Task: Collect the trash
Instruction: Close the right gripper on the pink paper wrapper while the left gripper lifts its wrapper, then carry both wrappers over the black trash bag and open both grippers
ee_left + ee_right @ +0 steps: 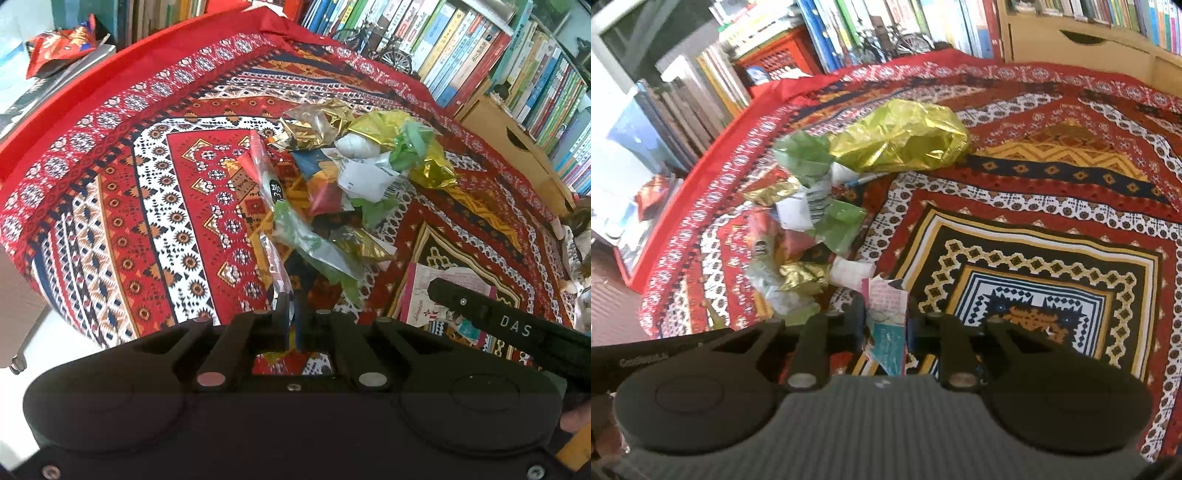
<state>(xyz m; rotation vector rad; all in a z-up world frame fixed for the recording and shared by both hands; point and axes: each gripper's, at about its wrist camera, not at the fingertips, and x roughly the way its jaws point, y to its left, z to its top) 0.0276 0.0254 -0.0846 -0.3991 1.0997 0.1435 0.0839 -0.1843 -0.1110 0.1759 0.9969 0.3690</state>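
From the left wrist, the left gripper (291,314) has its fingers pressed together on the edge of a clear plastic wrapper (275,266) that rises from between the tips. Beyond it a heap of trash (354,173), made of gold foil, green film, white paper and red scraps, lies on the patterned red tablecloth (110,192). The other gripper's black body reaches in from the right over a pink printed packet (417,295). Bookshelves (480,48) stand behind.

From the right wrist, the right gripper (884,325) pinches that pink and teal packet (886,325) between its narrowly set fingers, just beside the heap. A large crumpled gold foil bag (901,140) lies at the heap's far end.
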